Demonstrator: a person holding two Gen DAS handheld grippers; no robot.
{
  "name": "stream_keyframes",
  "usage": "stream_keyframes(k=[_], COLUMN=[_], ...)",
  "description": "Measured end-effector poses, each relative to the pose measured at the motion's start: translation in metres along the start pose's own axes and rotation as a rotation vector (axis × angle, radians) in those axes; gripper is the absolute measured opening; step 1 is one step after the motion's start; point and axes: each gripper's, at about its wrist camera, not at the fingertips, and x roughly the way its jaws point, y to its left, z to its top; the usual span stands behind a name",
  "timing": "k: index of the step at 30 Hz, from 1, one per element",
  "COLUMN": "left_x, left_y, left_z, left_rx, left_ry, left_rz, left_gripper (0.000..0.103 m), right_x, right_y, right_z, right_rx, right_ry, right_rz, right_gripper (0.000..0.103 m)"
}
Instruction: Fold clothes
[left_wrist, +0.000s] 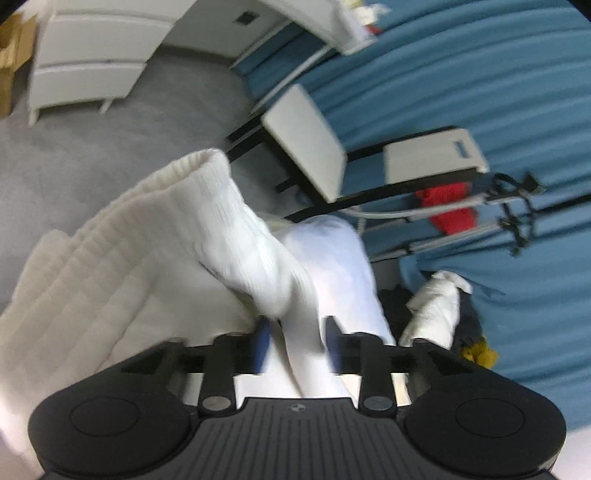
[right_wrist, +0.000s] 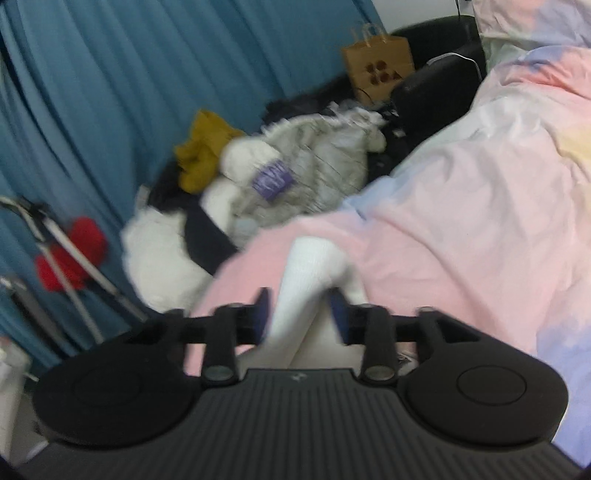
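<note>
White ribbed knitwear (left_wrist: 207, 236), thick and soft, hangs in the air between both tools, above the grey floor (left_wrist: 74, 155) in the left view and above the pink bedding (right_wrist: 461, 221) in the right view. Left gripper (left_wrist: 297, 332): fingers part-closed, with a bunch of the white fabric passing between the blue pads (left_wrist: 263, 332); the grip appears firm, though motion blur hides the exact contact. Right gripper (right_wrist: 301, 310): fingers likewise narrowed around a fold of the same white garment (right_wrist: 314, 266), which rises between the pads and droops over them.

Step in hand, as judged: lifting and spreading the garment before laying it flat. Good practice would be to keep both grips near matching edges, draw the two tools apart until the cloth hangs without twist, and lower it onto the bedding evenly, so that the heavy knit does not bunch or slip from the pads.

Surroundings: the bedding is rumpled, pink with pale blue and yellow patches, and gives a soft, uneven surface. Beyond it lies a pile of mixed clothes (right_wrist: 303, 170), with a mustard item (right_wrist: 203, 151) and a brown paper bag (right_wrist: 376, 66). Blue curtains (left_wrist: 480, 92) line the room; a white drawer unit (left_wrist: 92, 55), a chair (left_wrist: 306, 140) and a red cloth (left_wrist: 448, 206) on a metal stand are also visible.
</note>
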Motion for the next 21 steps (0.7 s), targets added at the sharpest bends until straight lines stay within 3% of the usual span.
stream_keyframes(k=[1, 2, 5, 7, 11, 15, 18, 21], left_x=[-0.009, -0.019, -0.054, -0.074, -0.089, -0.102, -0.090, -0.070], left_y=[0.001, 0.003, 0.015, 0.025, 0.056, 0.087, 0.104, 0.113], left_z=[-0.007, -0.015, -0.049, -0.074, -0.113, -0.153, -0.161, -0.155], left_rx=[0.019, 0.037, 0.026, -0.001, -0.138, -0.278, -0.317, -0.342], left_ry=[-0.006, -0.011, 0.004, 0.019, 0.060, 0.100, 0.116, 0.126], left_rz=[-0.019, -0.038, -0.119, -0.160, -0.159, -0.156, -0.092, -0.137], left_gripper=[0.054, 0.056, 0.069, 0.082, 0.085, 0.085, 0.085, 0.085], right_x=[-0.013, -0.026, -0.065, -0.089, -0.123, -0.120, -0.106, -0.087], right_y=[-0.003, -0.007, -0.022, -0.036, -0.064, -0.092, -0.107, -0.114], right_z=[-0.002, -0.003, -0.015, -0.029, -0.058, -0.077, -0.091, -0.099], right_rx=[0.007, 0.015, 0.069, 0.113, 0.208, 0.339, 0.421, 0.465], right_ry=[-0.015, -0.030, -0.053, -0.031, 0.017, 0.177, 0.237, 0.250], right_rz=[0.016, 0.030, 0.055, 0.068, 0.088, 0.118, 0.167, 0.199], right_gripper=[0.064, 0.065, 0.068, 0.067, 0.069, 0.069, 0.069, 0.068])
